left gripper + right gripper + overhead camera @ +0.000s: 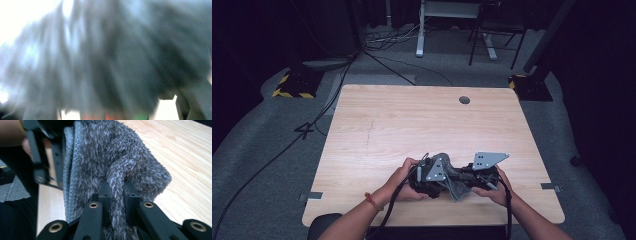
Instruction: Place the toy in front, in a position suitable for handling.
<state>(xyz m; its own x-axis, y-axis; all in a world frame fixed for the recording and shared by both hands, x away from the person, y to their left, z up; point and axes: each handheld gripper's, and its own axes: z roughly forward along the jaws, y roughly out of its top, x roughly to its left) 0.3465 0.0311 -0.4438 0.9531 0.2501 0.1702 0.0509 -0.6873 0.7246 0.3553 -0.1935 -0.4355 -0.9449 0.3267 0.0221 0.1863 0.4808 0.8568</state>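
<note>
Two grippers: both meet over the near edge of the table (422, 120), close together.
Cloth: a grey fuzzy cloth (117, 157) hangs bunched between them, just above the wood.
Right gripper (117, 192): jaws pressed together on a fold of the cloth, which runs down between the pads.
Left gripper (428, 176): jaws drawn in on the cloth's other end; its own view is a grey blur of fabric pressed close.
Hands: one on each gripper body.
</note>
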